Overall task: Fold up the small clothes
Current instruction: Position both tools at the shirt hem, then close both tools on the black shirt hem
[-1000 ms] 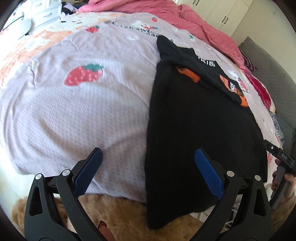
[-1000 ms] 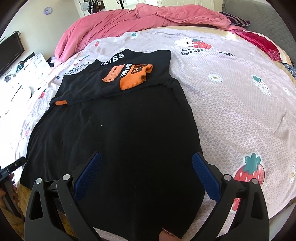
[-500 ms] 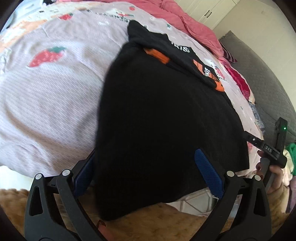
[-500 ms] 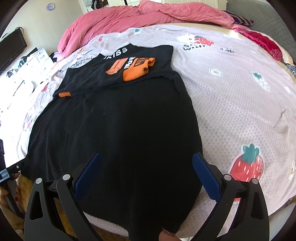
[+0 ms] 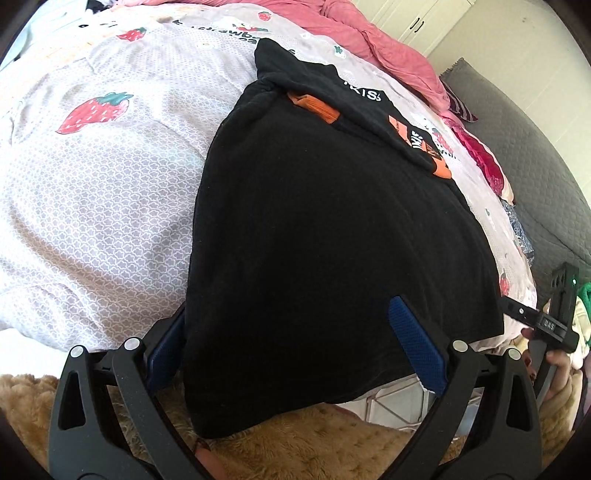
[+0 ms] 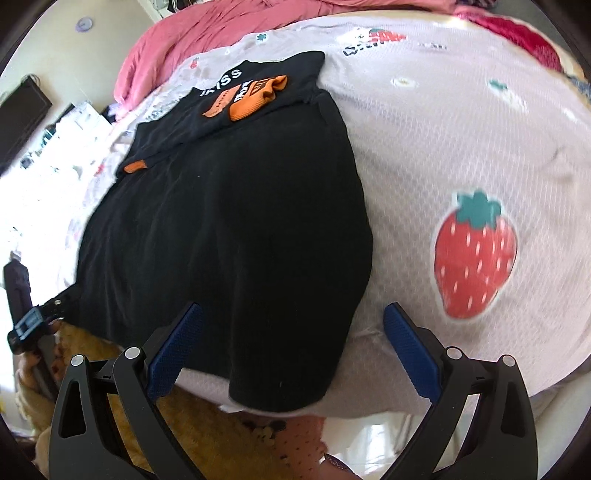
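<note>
A black garment (image 5: 332, 229) with orange patches and white lettering lies flat on the bed, its far part folded over; it also shows in the right wrist view (image 6: 229, 206). Its near hem hangs over the bed edge. My left gripper (image 5: 291, 350) is open, its fingers either side of the hem's left corner, without gripping it. My right gripper (image 6: 291, 350) is open, its fingers either side of the hem's right corner. Each gripper shows at the edge of the other's view: the right one (image 5: 554, 325) and the left one (image 6: 26, 317).
The bed has a lilac strawberry-print sheet (image 5: 92, 177) and a pink duvet (image 5: 369, 29) bunched at the far end. A grey sofa (image 5: 535, 140) stands to the right of the bed. A tan fluffy rug (image 5: 295, 443) lies below the bed edge.
Both grippers have dropped toward the bed's near edge and closed in on the hem's two corners. Both stay open. The garment has not moved.
</note>
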`<state>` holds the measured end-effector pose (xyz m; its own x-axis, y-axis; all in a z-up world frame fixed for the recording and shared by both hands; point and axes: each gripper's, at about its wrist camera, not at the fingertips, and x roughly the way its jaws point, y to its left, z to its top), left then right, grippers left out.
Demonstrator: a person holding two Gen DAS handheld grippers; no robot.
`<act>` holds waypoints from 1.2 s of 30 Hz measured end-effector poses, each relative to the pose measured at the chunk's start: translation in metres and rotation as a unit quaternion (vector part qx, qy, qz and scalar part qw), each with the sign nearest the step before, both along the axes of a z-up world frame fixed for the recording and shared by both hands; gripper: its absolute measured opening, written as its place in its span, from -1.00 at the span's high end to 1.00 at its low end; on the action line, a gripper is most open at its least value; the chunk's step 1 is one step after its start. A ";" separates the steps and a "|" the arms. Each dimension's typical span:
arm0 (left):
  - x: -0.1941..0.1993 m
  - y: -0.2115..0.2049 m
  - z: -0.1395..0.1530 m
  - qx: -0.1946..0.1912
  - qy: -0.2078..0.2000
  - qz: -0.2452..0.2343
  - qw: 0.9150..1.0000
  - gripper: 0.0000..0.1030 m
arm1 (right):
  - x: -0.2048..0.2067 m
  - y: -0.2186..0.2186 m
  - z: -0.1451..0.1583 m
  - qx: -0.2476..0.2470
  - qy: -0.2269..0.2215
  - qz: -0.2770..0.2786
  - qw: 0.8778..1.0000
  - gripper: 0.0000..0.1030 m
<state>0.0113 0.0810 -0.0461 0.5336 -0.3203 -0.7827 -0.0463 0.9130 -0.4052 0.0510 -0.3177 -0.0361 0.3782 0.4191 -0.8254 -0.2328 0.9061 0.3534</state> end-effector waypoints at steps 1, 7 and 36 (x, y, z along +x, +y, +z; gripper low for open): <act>0.000 0.000 0.000 0.001 0.000 0.000 1.000 -0.82 | -0.003 -0.002 0.000 0.017 0.002 0.002 1.000 -0.74; 0.000 -0.001 0.000 0.005 0.002 0.000 1.000 -0.82 | -0.012 -0.001 0.013 0.031 -0.018 0.015 0.999 -0.15; -0.010 0.015 -0.001 -0.007 0.010 0.029 1.000 0.14 | -0.030 0.007 0.051 0.051 -0.094 0.086 0.991 0.53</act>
<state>0.0012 0.0962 -0.0471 0.5364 -0.3014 -0.7883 -0.1059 0.9026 -0.4172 0.0207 -0.3103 0.0149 0.4372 0.5687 -0.6968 -0.4506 0.8090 0.3775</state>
